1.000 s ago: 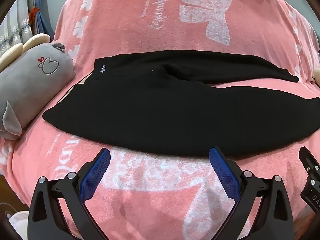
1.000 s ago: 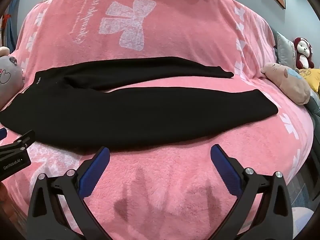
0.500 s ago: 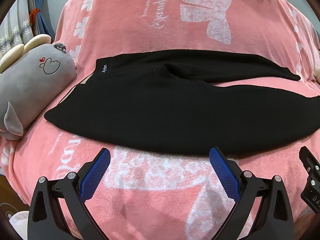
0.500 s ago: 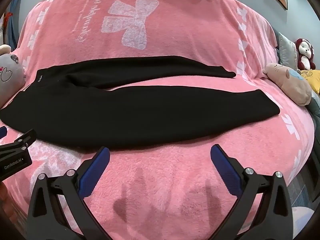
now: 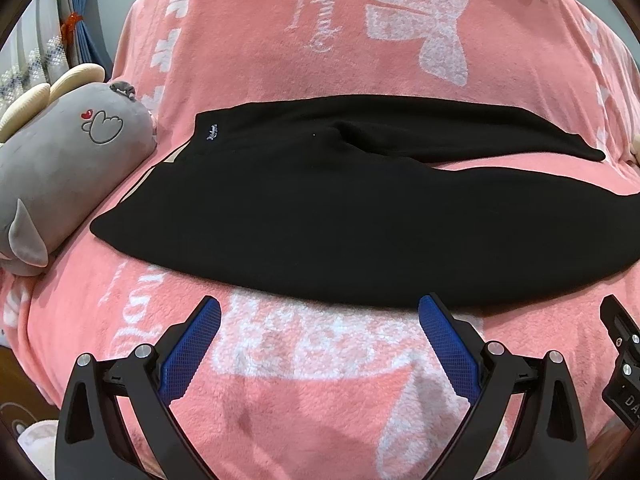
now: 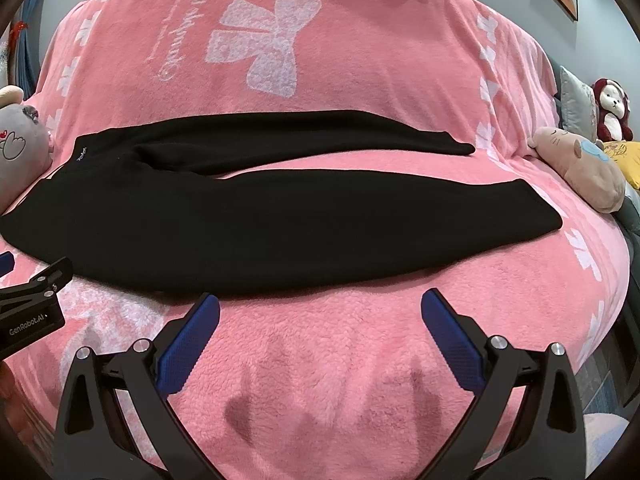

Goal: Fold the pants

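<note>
Black pants (image 5: 320, 208) lie flat across a pink blanket (image 5: 304, 380), waistband to the left, both legs stretched to the right and slightly apart. They also show in the right wrist view (image 6: 280, 216), where the leg cuffs end at the right. My left gripper (image 5: 319, 308) is open and empty, just short of the pants' near edge. My right gripper (image 6: 320, 304) is open and empty, at the near edge of the near leg. The left gripper's body shows at the left edge of the right wrist view (image 6: 32, 312).
A grey plush toy (image 5: 60, 160) lies against the waistband end at the left. A tan plush (image 6: 580, 172), a red-and-white plush (image 6: 612, 108) and a yellow cushion (image 6: 628, 160) sit at the right. The blanket (image 6: 320, 380) drops off at the near and right edges.
Both grippers have crept slightly forward toward the pants' near edge. Both stay open. The pants have not moved.
</note>
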Available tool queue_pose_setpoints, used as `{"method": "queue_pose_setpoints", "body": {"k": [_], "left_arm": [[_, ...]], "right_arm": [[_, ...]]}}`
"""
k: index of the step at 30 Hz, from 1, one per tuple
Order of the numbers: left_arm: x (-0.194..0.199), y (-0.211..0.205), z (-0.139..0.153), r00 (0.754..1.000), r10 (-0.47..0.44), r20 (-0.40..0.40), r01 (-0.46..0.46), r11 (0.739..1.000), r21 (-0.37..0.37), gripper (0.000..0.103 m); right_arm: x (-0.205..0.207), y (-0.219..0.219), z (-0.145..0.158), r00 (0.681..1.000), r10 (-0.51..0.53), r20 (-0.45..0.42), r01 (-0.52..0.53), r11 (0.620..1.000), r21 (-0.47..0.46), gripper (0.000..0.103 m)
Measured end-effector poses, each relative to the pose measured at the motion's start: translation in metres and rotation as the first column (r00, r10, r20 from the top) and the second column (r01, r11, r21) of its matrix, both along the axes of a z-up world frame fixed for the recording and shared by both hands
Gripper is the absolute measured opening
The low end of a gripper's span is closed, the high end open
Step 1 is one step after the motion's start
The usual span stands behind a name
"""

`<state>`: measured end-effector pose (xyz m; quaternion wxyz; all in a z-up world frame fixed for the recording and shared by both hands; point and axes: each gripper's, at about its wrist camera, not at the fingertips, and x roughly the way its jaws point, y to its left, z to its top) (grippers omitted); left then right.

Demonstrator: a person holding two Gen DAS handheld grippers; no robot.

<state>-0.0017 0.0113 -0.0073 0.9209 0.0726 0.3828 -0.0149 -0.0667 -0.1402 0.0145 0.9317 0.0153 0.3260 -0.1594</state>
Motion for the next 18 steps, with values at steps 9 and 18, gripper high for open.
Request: {"method": "queue_pose_setpoints", "body": {"k": [9,18], "left_arm": [[-0.0020,0.0028,-0.0019,1.000,-0.005,-0.003,0.005,1.000,0.002,0.097],[-0.0013,0.0031,-0.0025,1.000,0.002,-0.009,-0.002,1.000,0.002,0.097]], "right_arm": [[-0.0001,-0.0001,0.0004,1.000,0.001,0.002,-0.001,1.000,0.001,0.098],[-0.0006,-0.0011,0.0000,1.000,-0.005,0.001,0.005,1.000,0.005,0.098]]}}
